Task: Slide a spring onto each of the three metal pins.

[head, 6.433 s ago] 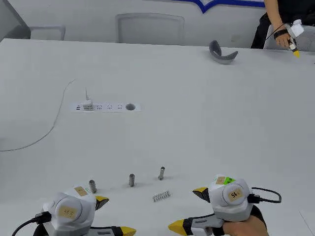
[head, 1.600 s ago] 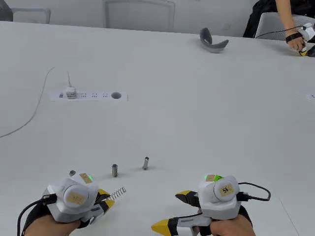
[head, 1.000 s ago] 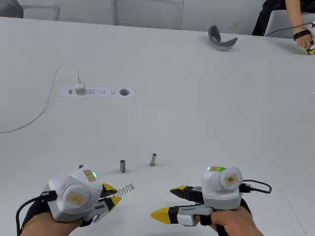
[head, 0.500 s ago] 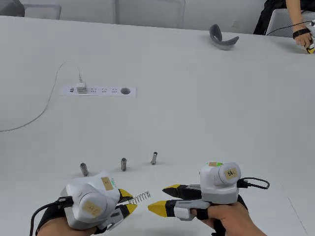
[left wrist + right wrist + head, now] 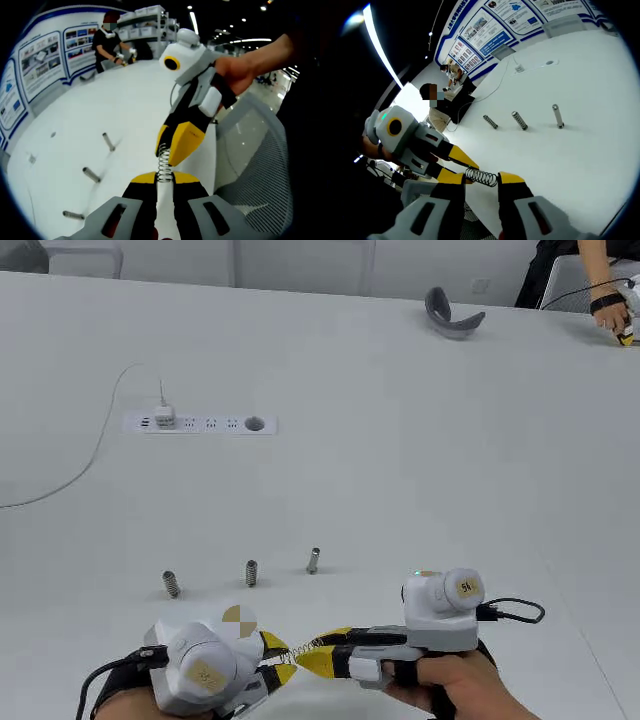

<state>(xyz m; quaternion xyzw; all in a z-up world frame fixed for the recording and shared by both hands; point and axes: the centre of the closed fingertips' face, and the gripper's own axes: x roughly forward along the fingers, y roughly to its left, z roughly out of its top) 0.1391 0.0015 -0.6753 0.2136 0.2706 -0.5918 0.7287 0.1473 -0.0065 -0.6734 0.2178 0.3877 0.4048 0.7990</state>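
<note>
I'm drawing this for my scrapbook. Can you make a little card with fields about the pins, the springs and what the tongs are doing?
Table: three pins in a row
Left pin: spring on
Middle pin: spring on
Right pin: bare
Third spring: in the air, between both tongs
Left tongs: shut on one end of it
Right tongs: open, tips at its other end
</note>
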